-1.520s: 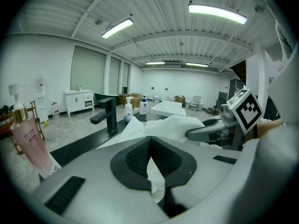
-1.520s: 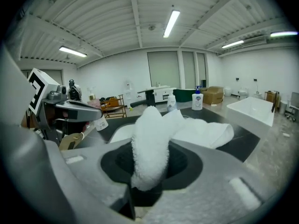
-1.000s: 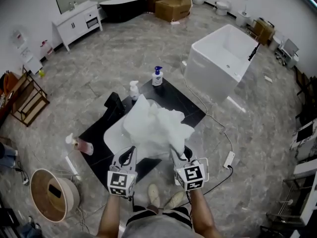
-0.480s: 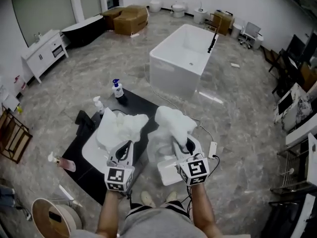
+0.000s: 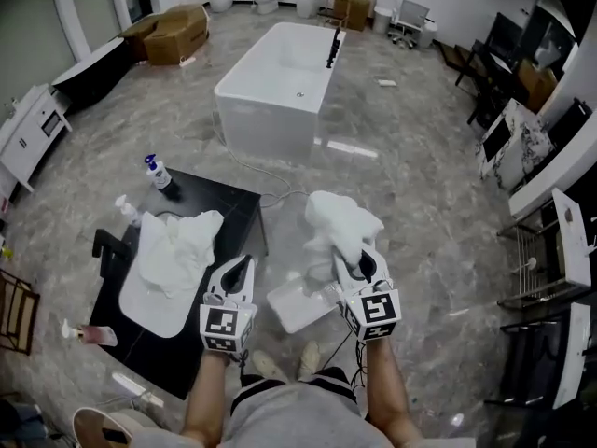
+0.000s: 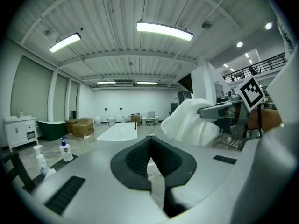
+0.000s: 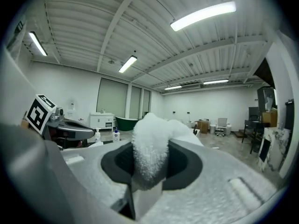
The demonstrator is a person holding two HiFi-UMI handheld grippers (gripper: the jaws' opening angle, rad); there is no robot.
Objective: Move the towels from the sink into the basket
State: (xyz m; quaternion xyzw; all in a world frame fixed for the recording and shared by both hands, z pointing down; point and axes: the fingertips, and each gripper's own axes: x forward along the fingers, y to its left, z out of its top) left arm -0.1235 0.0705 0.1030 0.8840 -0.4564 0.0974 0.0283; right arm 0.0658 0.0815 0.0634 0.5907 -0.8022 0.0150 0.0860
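One white towel (image 5: 340, 224) is being pinched between the jaws of the right gripper (image 5: 357, 264) and is being held up clear of the floor as a bunched heap; in the right gripper view the nubbly cloth is being squeezed between the two dark pads and is spilling out above them. The jaws of the left gripper (image 5: 239, 265) are being kept pressed together at their tips, with nothing caught between them, and this gripper is being held level beside the right one. A low white basket (image 5: 294, 308) is being seen on the grey floor between the two grippers, below and slightly left of the held towel, and nothing can be made out inside it. A second towel (image 5: 177, 245) is being left crumpled in the white sink (image 5: 149, 308), draped over its far rim. The sink is being carried by a black surface (image 5: 229, 208), on whose far corner a blue-capped pump bottle (image 5: 160, 174) and a pale spray bottle (image 5: 128, 210) are being kept upright. A white bathtub (image 5: 280, 73) is being seen well beyond
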